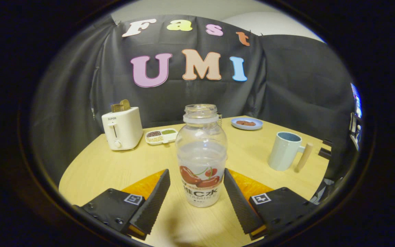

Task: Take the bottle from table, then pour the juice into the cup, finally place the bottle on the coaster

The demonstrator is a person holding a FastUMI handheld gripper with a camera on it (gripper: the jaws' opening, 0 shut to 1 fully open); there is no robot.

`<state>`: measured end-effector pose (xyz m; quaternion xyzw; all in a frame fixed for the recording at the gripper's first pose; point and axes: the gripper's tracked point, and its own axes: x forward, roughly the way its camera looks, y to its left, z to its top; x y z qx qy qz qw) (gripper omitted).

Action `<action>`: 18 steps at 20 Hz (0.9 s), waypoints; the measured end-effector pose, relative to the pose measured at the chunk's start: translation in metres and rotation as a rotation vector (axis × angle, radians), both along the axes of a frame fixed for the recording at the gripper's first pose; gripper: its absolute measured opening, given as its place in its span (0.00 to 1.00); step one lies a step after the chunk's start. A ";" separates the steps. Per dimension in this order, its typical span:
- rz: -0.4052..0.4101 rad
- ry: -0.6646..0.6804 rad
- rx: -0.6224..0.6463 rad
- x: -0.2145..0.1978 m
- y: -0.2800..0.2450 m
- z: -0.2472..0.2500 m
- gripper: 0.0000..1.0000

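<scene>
A clear, uncapped bottle (201, 156) with a cherry label stands upright on the wooden table (122, 164), part full of a pale liquid. It sits between my gripper's (196, 175) two fingertips, with a gap on each side, so the gripper is open and not touching it. A pale mug with a wooden handle (285, 151) stands beyond the right finger, off to the right. A light blue round coaster (246, 123) holding something reddish brown lies farther back, behind the bottle and to its right.
A white toaster (122, 127) with bread in it stands at the back left of the table. Beside it lies a small white divided tray (161, 136) of dark and green bits. Black cloth walls close off the table's far side.
</scene>
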<state>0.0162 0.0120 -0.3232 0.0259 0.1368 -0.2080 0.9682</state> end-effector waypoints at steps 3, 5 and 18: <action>-0.003 0.002 -0.001 0.010 -0.005 -0.002 0.98; -0.007 0.000 -0.006 0.016 -0.011 -0.004 0.98; 0.001 -0.047 0.036 0.038 -0.028 0.000 0.84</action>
